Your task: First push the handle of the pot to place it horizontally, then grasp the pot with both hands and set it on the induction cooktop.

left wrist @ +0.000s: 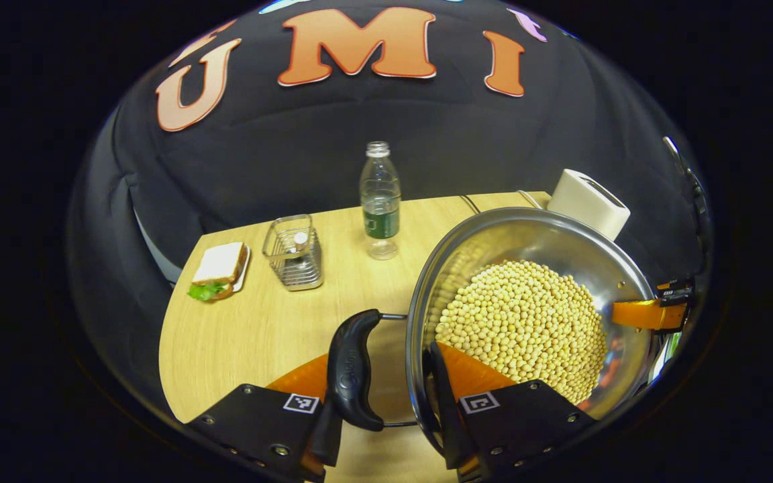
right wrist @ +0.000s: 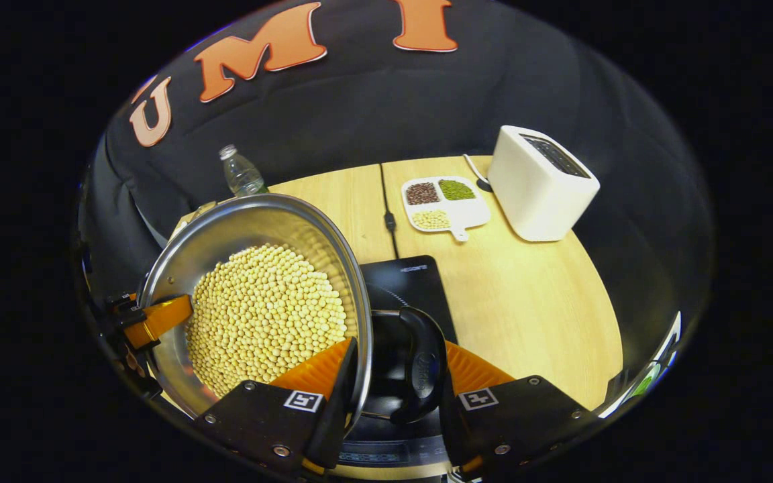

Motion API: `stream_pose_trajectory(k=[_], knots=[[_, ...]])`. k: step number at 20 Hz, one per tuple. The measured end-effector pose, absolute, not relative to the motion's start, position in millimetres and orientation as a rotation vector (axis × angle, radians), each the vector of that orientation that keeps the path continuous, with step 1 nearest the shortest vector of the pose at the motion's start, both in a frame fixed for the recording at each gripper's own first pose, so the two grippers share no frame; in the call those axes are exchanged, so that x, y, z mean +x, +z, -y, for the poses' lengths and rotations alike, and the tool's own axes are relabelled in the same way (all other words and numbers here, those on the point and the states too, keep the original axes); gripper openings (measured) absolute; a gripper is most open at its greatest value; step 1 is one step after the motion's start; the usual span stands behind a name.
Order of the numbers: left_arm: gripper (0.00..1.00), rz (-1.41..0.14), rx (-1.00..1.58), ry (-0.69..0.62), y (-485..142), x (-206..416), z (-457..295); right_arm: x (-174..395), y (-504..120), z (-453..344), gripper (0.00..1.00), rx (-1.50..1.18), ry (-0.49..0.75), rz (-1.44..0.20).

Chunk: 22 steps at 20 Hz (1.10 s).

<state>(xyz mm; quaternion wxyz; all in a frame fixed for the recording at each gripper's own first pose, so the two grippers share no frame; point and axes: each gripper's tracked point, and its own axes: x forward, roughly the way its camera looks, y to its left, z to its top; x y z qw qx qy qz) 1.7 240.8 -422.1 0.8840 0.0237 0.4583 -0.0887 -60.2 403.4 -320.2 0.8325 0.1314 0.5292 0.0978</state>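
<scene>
Staged kitchen setup inside a recording booth, not a real home. Evidence: black cloth wall (left wrist: 386, 154) directly behind a light wood table (right wrist: 527, 302), no counters or cabinets. Kitchen props on the table: induction cooktop (right wrist: 403, 285) with its cable running back, white toaster (right wrist: 541, 181), divided tray of beans (right wrist: 443, 201), steel pot (left wrist: 534, 295) full of soybeans, sandwich on a plate (left wrist: 220, 270), water bottle (left wrist: 380, 198), wire basket (left wrist: 294, 251).
</scene>
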Motion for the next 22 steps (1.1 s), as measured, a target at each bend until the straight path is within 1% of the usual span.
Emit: stream_pose_trajectory(k=[1,2,3,8,13,14,15,16,17,21,22], knots=[[0.6,-0.955,0.052,-0.193,-419.9,3.7,-242.8,-61.0,-319.7,-404.4,0.59,0.285,0.197,-1.119],[0.64,-0.954,0.056,-0.2,-419.2,3.7,-244.0,-61.2,-320.0,-404.8,0.59,0.289,0.192,-1.117],[0.61,-0.954,0.059,-0.207,-420.6,4.8,-242.4,-61.9,-319.9,-404.7,0.59,0.292,0.188,-1.119],[0.61,-0.964,0.066,-0.221,-422.8,4.2,-241.2,-63.1,-319.7,-404.3,0.59,0.288,0.18,-1.125],[0.61,-1.029,0.041,-0.201,-420.6,4.9,-242.3,-60.1,-316.1,-404.6,0.59,0.28,0.189,-1.155],[0.61,-1.032,0.042,-0.197,-419.2,6.7,-243.3,-61.0,-316.5,-404.4,0.59,0.277,0.195,-1.157],[0.61,-1.034,0.043,-0.194,-420.8,4.6,-242.4,-61.9,-316.4,-403.6,0.55,0.27,0.203,-1.161],[0.61,-1.038,0.042,-0.192,-420.9,4.6,-242.6,-60.8,-317.0,-404.0,0.55,0.267,0.208,-1.161],[0.61,-1.043,0.038,-0.19,-420.2,3.9,-242.9,-59.7,-317.1,-403.7,0.59,0.266,0.214,-1.159],[0.61,-1.05,0.043,-0.174,-418.7,2.0,-240.3,-57.1,-320.8,-404.4,0.59,0.27,0.248,-1.168],[0.61,-1.053,0.045,-0.171,-418.1,1.1,-239.8,-56.7,-322.1,-404.3,0.55,0.267,0.262,-1.175]])
